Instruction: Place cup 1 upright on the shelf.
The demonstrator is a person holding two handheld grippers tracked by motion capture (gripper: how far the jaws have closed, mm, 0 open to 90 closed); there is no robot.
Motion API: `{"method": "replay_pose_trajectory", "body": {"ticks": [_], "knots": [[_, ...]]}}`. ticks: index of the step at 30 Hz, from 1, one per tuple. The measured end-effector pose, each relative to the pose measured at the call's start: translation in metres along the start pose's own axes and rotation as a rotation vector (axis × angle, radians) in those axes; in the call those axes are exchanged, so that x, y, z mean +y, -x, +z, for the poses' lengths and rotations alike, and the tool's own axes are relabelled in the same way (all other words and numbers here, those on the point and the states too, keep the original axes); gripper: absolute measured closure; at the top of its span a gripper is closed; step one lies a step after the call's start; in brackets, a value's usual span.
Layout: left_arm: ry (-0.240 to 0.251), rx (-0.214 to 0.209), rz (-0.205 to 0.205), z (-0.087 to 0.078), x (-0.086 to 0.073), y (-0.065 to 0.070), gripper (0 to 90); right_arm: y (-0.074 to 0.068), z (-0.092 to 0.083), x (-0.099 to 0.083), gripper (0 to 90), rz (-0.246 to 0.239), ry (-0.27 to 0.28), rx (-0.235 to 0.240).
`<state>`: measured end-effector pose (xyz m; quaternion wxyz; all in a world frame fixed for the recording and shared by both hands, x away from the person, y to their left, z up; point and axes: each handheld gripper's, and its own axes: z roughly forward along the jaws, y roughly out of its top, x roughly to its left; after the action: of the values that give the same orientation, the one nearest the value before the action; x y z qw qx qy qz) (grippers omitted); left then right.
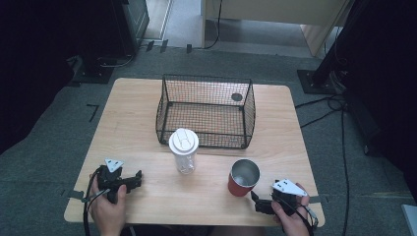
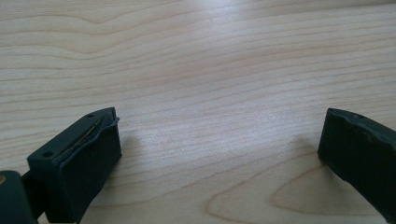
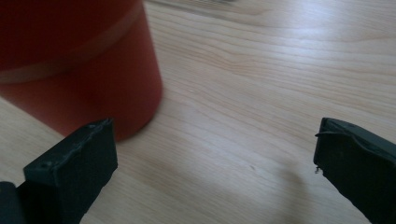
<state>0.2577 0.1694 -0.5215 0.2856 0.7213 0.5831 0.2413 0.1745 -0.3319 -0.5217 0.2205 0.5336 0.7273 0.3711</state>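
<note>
— Nearer to the red metal tumbler with the steel lining [image 1: 244, 177]?
— Right gripper [image 1: 259, 202], fingers [image 3: 70, 172] apart, empty; tumbler upright on the pale wooden surface [image 1: 147, 196], just ahead and left of them.
— Left gripper [image 1: 135, 179]?
— Fingers [image 2: 74, 158] apart too, over bare wood, well apart from tumbler; clear white-lidded bottle [image 1: 184, 150] between.

A black wire basket [image 1: 206, 112] sits at the back of the wooden table [image 1: 133, 105].
</note>
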Motion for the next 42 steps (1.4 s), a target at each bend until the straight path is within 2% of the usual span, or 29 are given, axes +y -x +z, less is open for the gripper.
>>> {"method": "replay_pose_trajectory", "body": {"ticks": [6,15,20,26,28,30,33,34,37,41,42], "knots": [[-0.001,-0.004,0.006,0.0,0.0,0.0,0.0,-0.008,0.003,-0.002,0.0,-0.022,0.005,0.029],[-0.002,-0.006,0.008,0.0,0.0,0.0,0.0,-0.015,0.001,0.002,0.0,-0.008,0.011,0.074],[-0.002,-0.006,0.009,0.0,0.0,0.0,0.0,-0.023,-0.001,0.005,0.0,-0.022,0.026,0.102],[-0.002,-0.006,0.009,0.0,0.0,0.0,0.0,-0.034,-0.004,0.011,2.7,-0.013,0.06,0.142],[-0.002,-0.006,0.009,0.0,0.0,0.0,0.0,-0.036,-0.004,0.013,4.7,0.001,0.063,0.136],[-0.002,-0.006,0.009,0.0,0.0,0.0,0.0,-0.042,-0.003,0.017,6.1,0.004,0.064,0.111],[-0.002,-0.006,0.009,0.0,0.0,0.0,0.0,-0.046,-0.003,0.02,6.1,0.004,0.071,0.123],[-0.002,-0.006,0.01,0.0,0.0,0.0,0.0,-0.049,-0.004,0.023,6.1,0.013,0.081,0.135],[-0.002,-0.006,0.009,0.0,0.0,0.0,0.0,-0.052,-0.005,0.029,5.8,0.056,0.079,0.131],[-0.002,-0.006,0.01,0.0,0.0,0.0,0.0,-0.055,-0.006,0.034,0.3,0.05,0.077,0.134],[-0.001,-0.008,0.011,0.0,0.0,0.0,0.0,-0.057,-0.005,0.037,0.1,0.055,0.078,0.118]]}}
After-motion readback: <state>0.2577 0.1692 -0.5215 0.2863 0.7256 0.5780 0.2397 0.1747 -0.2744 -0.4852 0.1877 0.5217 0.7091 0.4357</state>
